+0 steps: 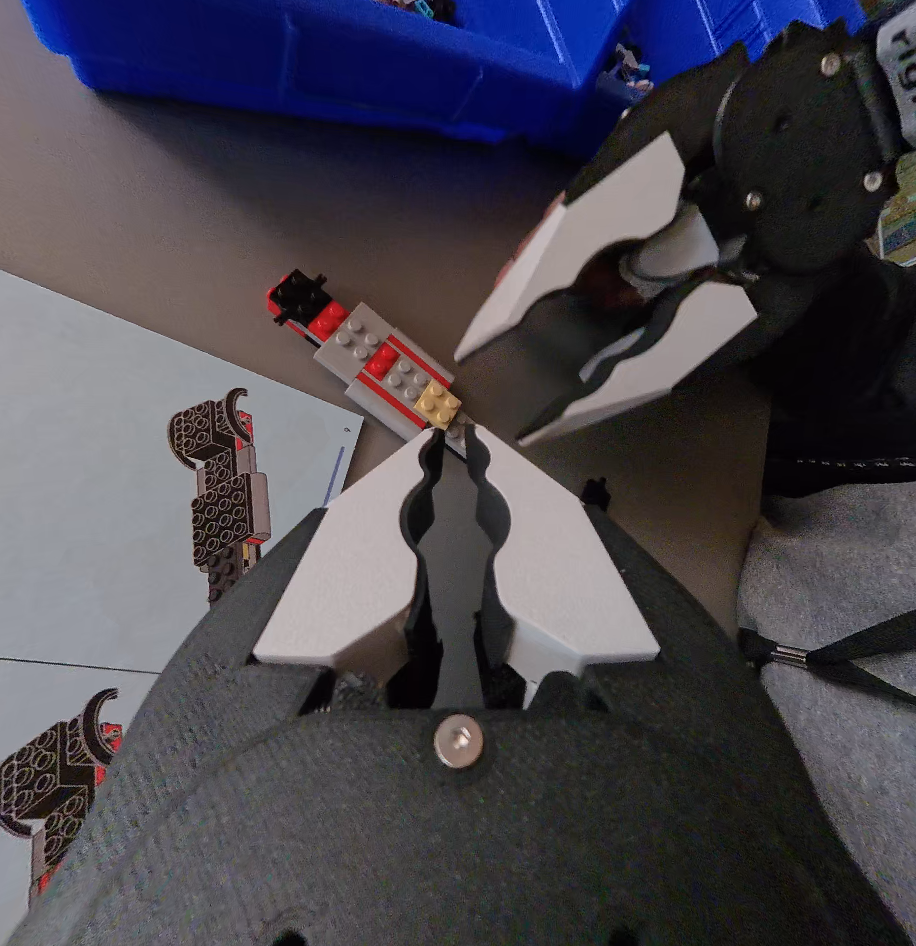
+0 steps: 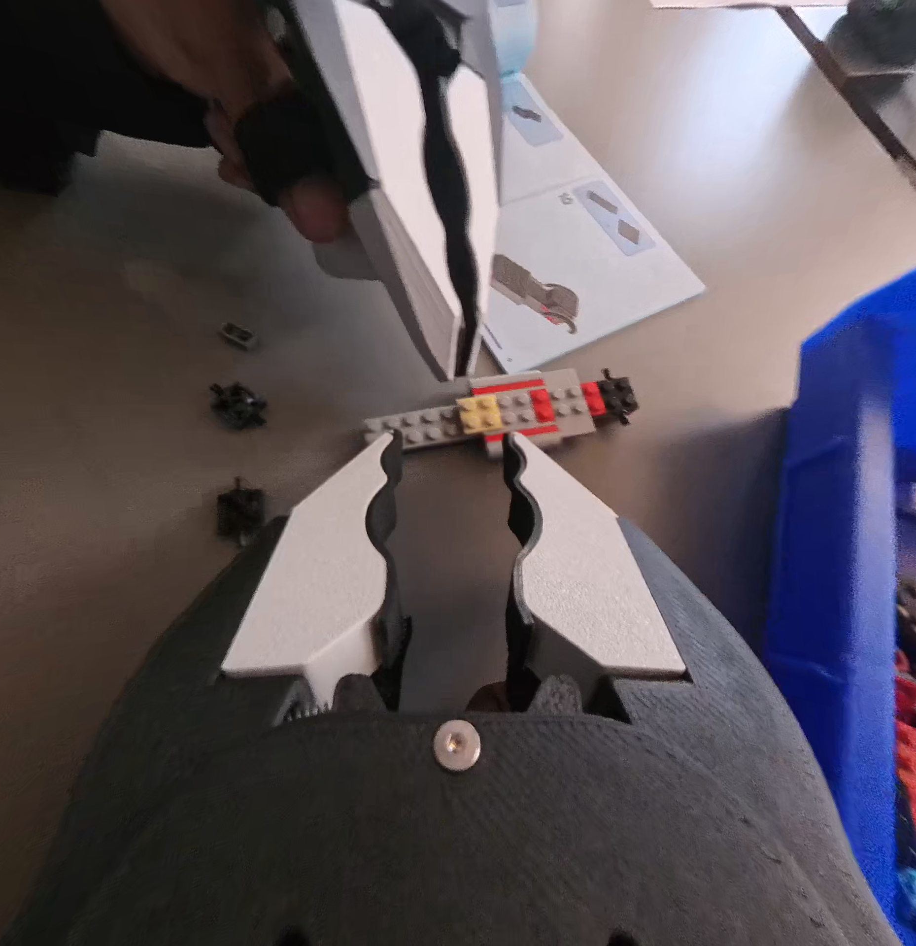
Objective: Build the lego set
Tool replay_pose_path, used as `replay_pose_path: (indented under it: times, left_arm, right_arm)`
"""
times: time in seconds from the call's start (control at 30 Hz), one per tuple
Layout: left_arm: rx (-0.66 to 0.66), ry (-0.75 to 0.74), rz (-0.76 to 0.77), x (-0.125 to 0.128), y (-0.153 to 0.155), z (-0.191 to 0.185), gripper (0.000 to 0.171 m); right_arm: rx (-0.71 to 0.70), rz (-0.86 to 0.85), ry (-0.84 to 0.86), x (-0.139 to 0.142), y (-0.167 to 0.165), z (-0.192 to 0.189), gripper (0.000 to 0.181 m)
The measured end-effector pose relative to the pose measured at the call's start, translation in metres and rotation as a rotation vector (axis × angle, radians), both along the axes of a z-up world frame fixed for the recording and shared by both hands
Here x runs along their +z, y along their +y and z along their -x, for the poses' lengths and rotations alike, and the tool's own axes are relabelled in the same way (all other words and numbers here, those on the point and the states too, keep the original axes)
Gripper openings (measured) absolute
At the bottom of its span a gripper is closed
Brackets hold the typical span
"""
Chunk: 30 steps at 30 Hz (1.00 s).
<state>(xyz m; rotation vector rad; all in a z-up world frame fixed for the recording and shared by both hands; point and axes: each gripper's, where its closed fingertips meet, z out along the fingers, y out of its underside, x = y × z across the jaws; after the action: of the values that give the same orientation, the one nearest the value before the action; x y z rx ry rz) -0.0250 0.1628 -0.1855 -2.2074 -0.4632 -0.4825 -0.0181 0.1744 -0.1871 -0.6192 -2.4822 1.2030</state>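
Note:
The lego build [image 1: 379, 363] is a long grey plate with red, tan and black bricks, lying on the dark table. It also shows in the right wrist view [image 2: 502, 414]. My left gripper [image 1: 453, 434] is closed narrowly on the grey plate just beside the tan brick [image 1: 438, 404]. In the right wrist view it [image 2: 462, 373] comes down onto the build's far edge. My right gripper [image 2: 450, 437] is open and empty, its tips just in front of the build's near edge, straddling the tan brick [image 2: 478, 413]. It shows from the side in the left wrist view [image 1: 489, 398].
Loose pieces lie left of the right gripper: a small grey one [image 2: 238, 335] and two black ones [image 2: 238, 404] [image 2: 240, 512]. The instruction booklet [image 1: 112, 460] [image 2: 573, 256] lies open beside the build. Blue bins [image 1: 317, 66] [image 2: 855, 512] of bricks stand close by. A hand [image 2: 292, 194] holds the left gripper. My two grippers' fingertips are within a few centimetres of each other.

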Motion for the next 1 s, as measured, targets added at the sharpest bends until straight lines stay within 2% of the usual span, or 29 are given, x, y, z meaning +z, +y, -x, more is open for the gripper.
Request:
replay_pose_path:
  times: [0.17,0.3,0.63,1.0]
  left_arm:
    - [0.002,0.005,-0.004,0.003,-0.001,0.001,0.008]
    - [0.005,0.007,0.002,0.004,-0.003,0.002,0.009]
    - [0.017,0.042,-0.005,0.012,-0.007,0.006,0.01]
    - [0.047,0.065,0.014,0.013,-0.017,0.017,0.012]
  right_arm:
    - [-0.097,0.021,-0.015,0.0,0.023,0.02,0.042]
    - [-0.108,0.04,-0.057,0.0,0.025,0.028,0.043]
    - [-0.022,-0.015,-0.154,-0.013,0.011,0.027,0.049]
    - [0.029,0.005,-0.186,-0.012,-0.007,0.002,0.048]
